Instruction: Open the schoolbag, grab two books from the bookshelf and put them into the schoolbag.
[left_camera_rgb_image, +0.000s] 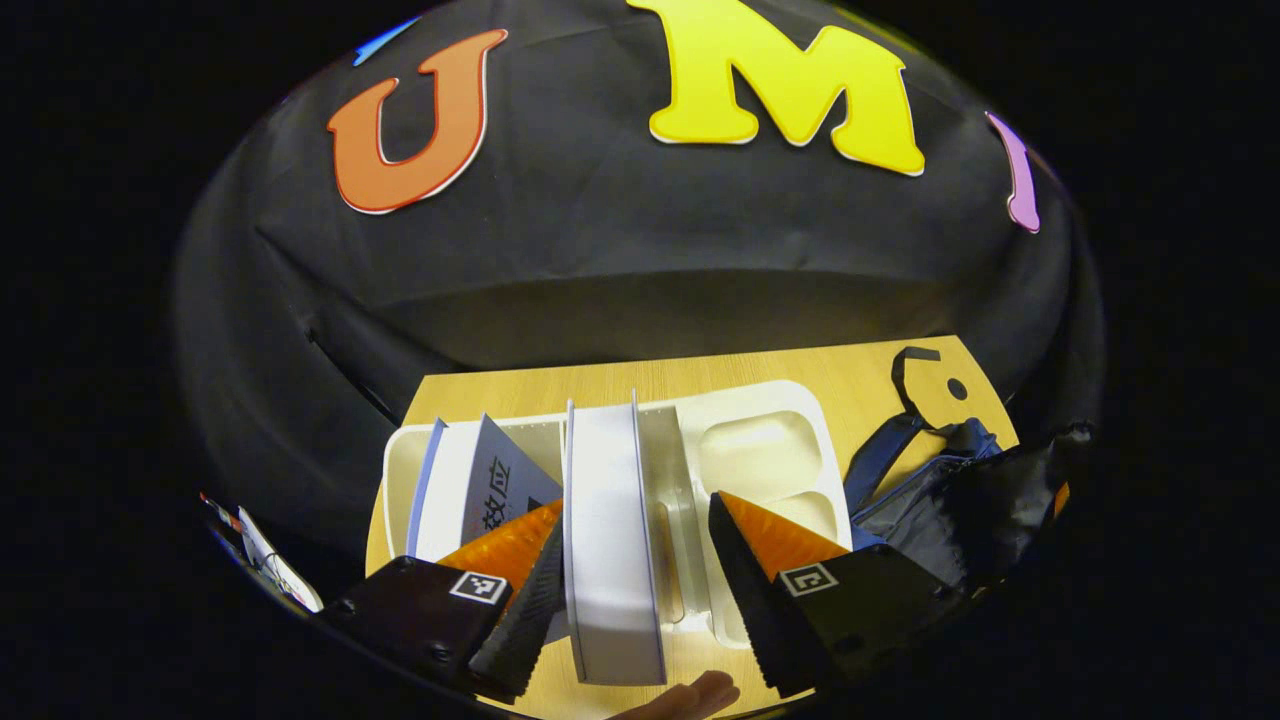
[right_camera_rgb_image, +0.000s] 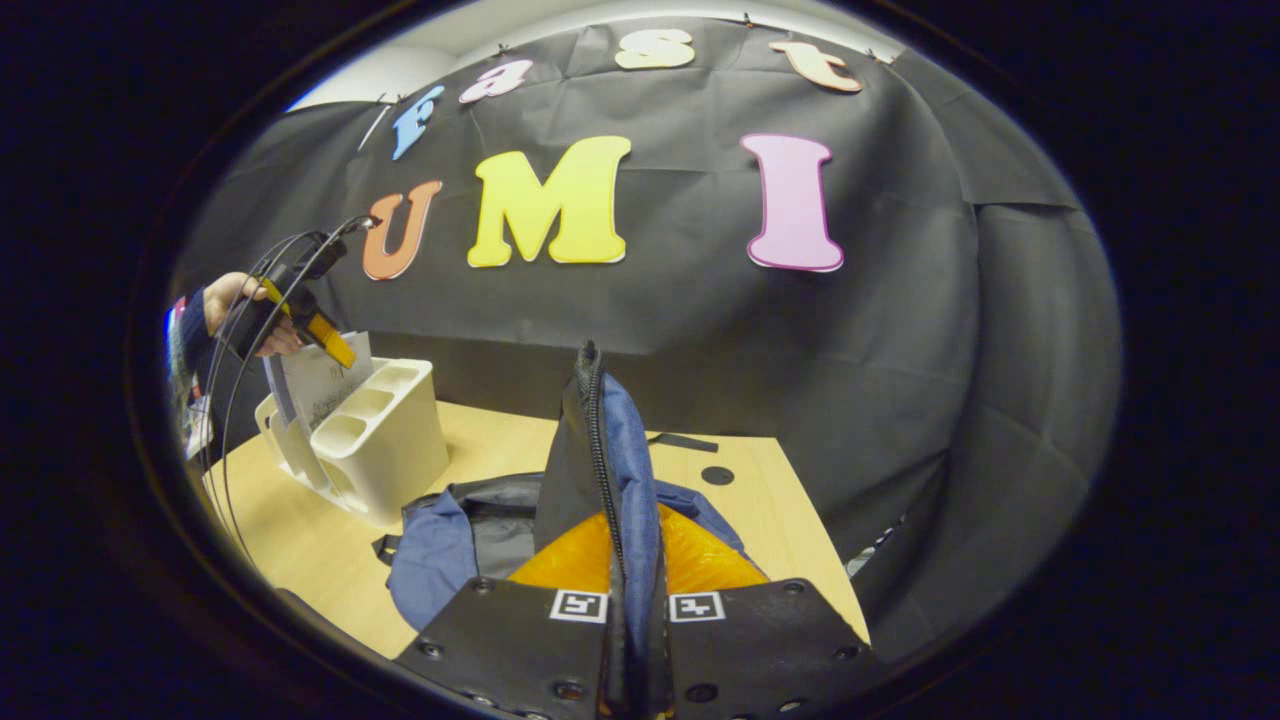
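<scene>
1. The left gripper (left_camera_rgb_image: 630, 590) hangs above the white bookshelf (left_camera_rgb_image: 760, 400), looking down into it. Its fingers are spread, with an upright white book (left_camera_rgb_image: 610, 540) between them. The left finger lies close against the book's side; a gap shows between the book and the right finger, so this is no firm two-sided grip.
2. A second book (left_camera_rgb_image: 480, 490) with a white and grey cover leans in the bookshelf's left compartment, just beside the first.
3. The bookshelf is a white plastic organiser with several compartments and stands on a wooden table (left_camera_rgb_image: 860, 375). The compartments on its right side hold no books.
4. The right gripper (right_camera_rgb_image: 637, 590) is clamped tight on an upright flap of the schoolbag (right_camera_rgb_image: 440, 560), at the zipper edge (right_camera_rgb_image: 598, 440). Both fingers press on the fabric, which rises straight up between them.
5. The schoolbag is blue and black and lies on the table, right of the bookshelf and close to it. In the left gripper view its dark body (left_camera_rgb_image: 960, 500) sits at the table's right edge.
6. In the right gripper view, a hand (right_camera_rgb_image: 235, 310) holds the other gripper over the bookshelf's far end, cables looping from it.
</scene>
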